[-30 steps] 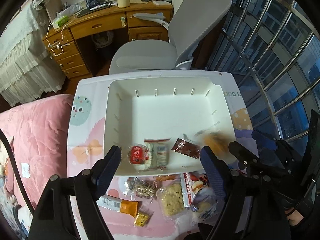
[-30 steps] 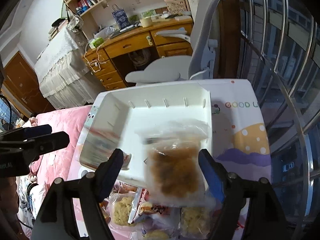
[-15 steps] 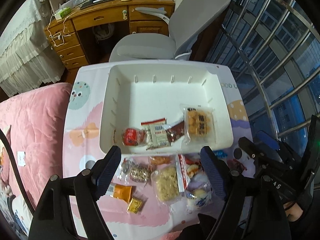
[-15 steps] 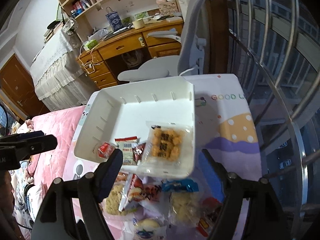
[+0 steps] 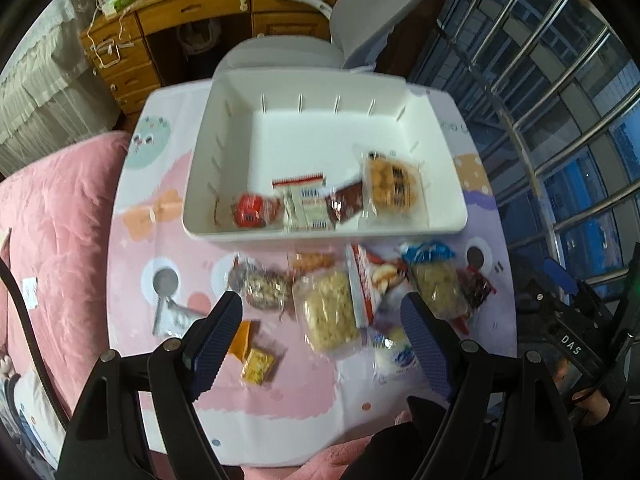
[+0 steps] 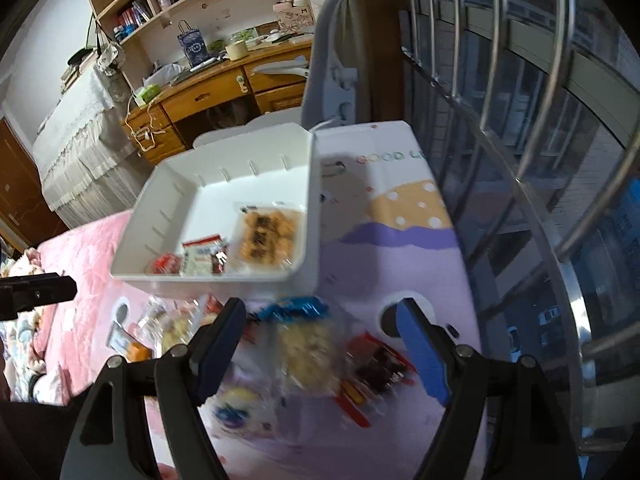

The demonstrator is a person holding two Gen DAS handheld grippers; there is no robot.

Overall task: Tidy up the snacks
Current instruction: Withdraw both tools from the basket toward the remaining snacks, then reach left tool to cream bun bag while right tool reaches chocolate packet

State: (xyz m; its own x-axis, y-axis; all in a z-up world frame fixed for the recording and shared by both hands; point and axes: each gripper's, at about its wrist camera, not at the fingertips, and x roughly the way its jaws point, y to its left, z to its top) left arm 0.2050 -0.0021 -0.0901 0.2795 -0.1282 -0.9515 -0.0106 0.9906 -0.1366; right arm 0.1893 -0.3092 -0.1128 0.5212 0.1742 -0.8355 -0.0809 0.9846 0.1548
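- We see the white rectangular plastic bin (image 5: 328, 128) in the upper middle of the left wrist view, resting on a small table with a pastel cartoon print (image 5: 136, 240).
- Along the bin's near wall lie four packets: a round red-wrapped snack (image 5: 252, 210), a white packet with a red top edge (image 5: 304, 200), a small dark red sachet (image 5: 346, 204) and a clear bag of golden puffs (image 5: 394, 184), the last at the right end.
- Below the bin, loose snacks lie scattered on the table: a clear pack of pale crispy cake (image 5: 330, 314), a blue-topped bag of pale pieces (image 5: 434, 280), a red-and-white packet (image 5: 366, 284) between them, a clear pack of mixed nuts (image 5: 264, 288) and a small yellow square packet (image 5: 258, 366) lower left.
- Our left gripper (image 5: 320, 344) hangs over these loose snacks at the frame's bottom, its jaws spread wide with nothing pinched.
- In the right wrist view, our right gripper (image 6: 320, 344) sits at the bottom, jaws likewise spread and gripping nothing, above the blurred blue-topped bag (image 6: 304, 336).
- The bin (image 6: 176, 200) appears there at centre left.
- A grey office chair (image 5: 288, 50) stands behind the table, and a wooden desk (image 5: 192, 12) lies at the top.
- A pink quilt (image 5: 52, 240) fills the left edge.
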